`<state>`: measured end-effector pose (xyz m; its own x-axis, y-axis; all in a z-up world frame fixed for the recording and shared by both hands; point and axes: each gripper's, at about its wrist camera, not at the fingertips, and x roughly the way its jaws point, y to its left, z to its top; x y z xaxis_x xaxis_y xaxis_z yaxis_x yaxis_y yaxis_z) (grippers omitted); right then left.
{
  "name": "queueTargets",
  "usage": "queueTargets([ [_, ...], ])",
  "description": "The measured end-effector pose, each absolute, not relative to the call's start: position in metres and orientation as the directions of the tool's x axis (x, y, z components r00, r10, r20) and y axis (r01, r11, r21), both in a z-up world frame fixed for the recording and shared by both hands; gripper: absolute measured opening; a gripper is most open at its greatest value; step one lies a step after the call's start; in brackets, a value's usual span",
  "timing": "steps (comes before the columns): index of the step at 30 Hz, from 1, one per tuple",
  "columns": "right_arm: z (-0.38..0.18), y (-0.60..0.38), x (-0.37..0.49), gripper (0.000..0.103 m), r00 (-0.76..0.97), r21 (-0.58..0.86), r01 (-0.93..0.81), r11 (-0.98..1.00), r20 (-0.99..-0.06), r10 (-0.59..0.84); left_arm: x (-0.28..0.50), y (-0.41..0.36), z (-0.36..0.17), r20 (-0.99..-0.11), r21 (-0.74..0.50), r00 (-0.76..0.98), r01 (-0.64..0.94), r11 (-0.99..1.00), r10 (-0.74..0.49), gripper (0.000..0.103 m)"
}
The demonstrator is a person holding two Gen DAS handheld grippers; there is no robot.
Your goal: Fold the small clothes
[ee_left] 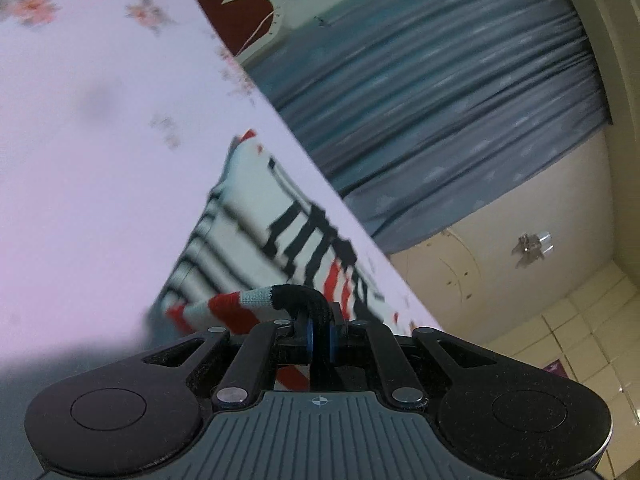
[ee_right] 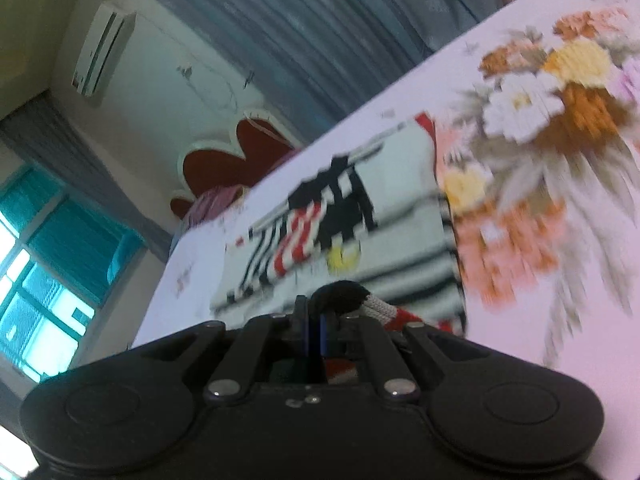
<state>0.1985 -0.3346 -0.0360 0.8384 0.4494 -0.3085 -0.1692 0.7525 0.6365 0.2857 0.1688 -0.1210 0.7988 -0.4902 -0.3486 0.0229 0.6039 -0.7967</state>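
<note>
A small knitted garment (ee_left: 256, 220), white with black and red stripes and a blocky pattern, lies flat on a pink floral bedsheet (ee_left: 80, 160). My left gripper (ee_left: 321, 338) is shut on its near edge, a black, white and red striped hem that loops up over the fingers. In the right wrist view the same garment (ee_right: 392, 184) spreads ahead. There my right gripper (ee_right: 314, 336) is shut on a black end of the striped hem, lifted off the sheet. Both views are tilted and blurred.
The bedsheet (ee_right: 560, 240) carries a large flower print to the right of the garment. Beyond the bed's far edge hang grey-blue curtains (ee_left: 460, 100). A red and white headboard (ee_right: 236, 160), a wall air conditioner (ee_right: 102, 48) and a window (ee_right: 48, 280) are in the background.
</note>
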Motion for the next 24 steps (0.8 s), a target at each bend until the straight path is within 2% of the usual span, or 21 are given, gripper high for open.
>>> queueTargets([
  [4, -0.016, -0.342, 0.25, 0.005, 0.854, 0.668, -0.145, 0.73, -0.288, 0.434, 0.348, 0.163, -0.105, -0.349, -0.786, 0.801, 0.032, 0.617, -0.487, 0.006],
  [11, 0.003, -0.341, 0.353, 0.005, 0.858, 0.667, -0.056, 0.743, -0.348, 0.378, 0.462, 0.153, -0.091, -0.411, -0.732, 0.774, 0.036, 0.68, -0.483, 0.006],
  [20, -0.038, -0.351, 0.471, 0.005, 0.827, 0.728, 0.097, 0.678, -0.439, 0.352, 0.588, 0.135, -0.132, -0.544, -0.695, 0.677, -0.032, 0.718, -0.496, 0.006],
  [23, -0.056, -0.353, 0.497, 0.006, 0.817, 0.741, 0.14, 0.657, -0.461, 0.345, 0.606, 0.131, -0.149, -0.542, -0.72, 0.655, -0.038, 0.693, -0.528, 0.006],
  [24, -0.061, -0.352, 0.504, 0.01, 0.816, 0.751, 0.134, 0.647, -0.454, 0.358, 0.611, 0.13, -0.152, -0.531, -0.731, 0.654, -0.033, 0.682, -0.538, 0.006],
])
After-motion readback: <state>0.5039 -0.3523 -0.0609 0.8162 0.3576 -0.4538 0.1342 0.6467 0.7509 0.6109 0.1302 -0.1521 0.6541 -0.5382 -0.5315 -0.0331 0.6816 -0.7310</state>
